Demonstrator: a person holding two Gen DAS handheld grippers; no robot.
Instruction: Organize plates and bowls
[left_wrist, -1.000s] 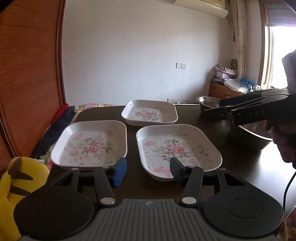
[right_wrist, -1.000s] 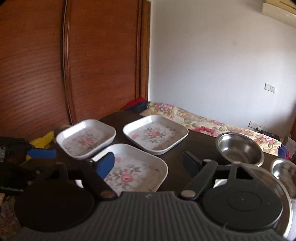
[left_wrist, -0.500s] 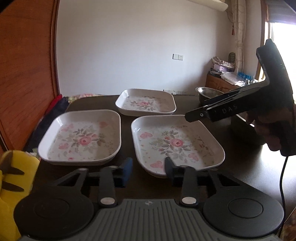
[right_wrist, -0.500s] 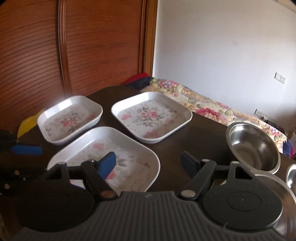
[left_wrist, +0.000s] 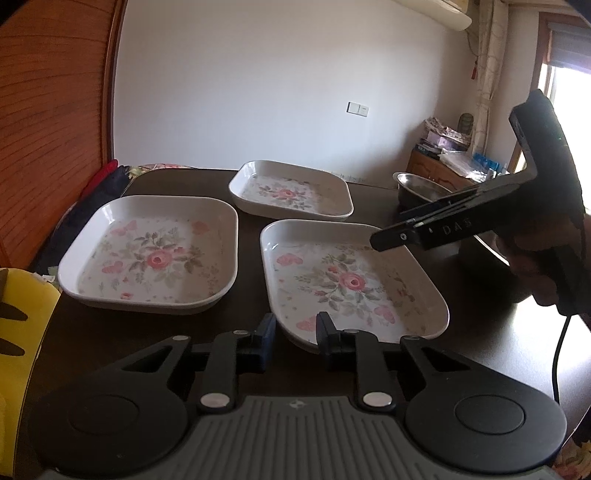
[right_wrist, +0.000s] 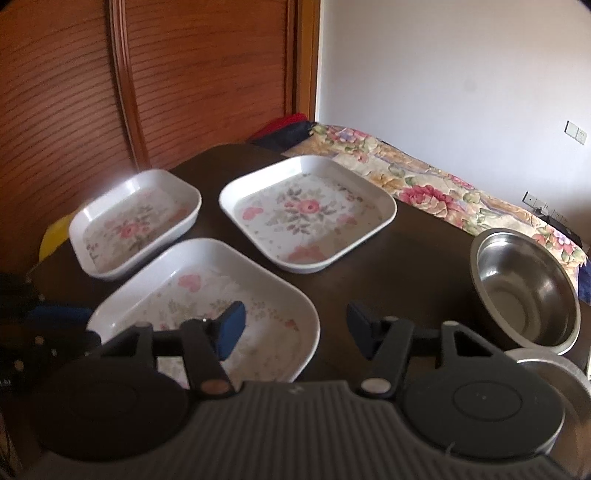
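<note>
We see three floral plates on the table (left_wrist: 122, 339): near plate (left_wrist: 351, 284), left plate (left_wrist: 151, 254) at 10 o'clock, far plate (left_wrist: 291, 192) at 12; a steel bowl (right_wrist: 524, 288) at 2. All hold nothing. Left gripper (left_wrist: 293, 332) straddles the near plate's rim, fingers parted; right gripper (right_wrist: 295, 325) above it, fingers spread.

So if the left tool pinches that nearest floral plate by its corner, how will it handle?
The nearest floral plate looks rigid, so it probably won't flex. Its glossy sloped rim may slip in the left tool. Gripped at one corner, the wide plate will likely sag away.
</note>
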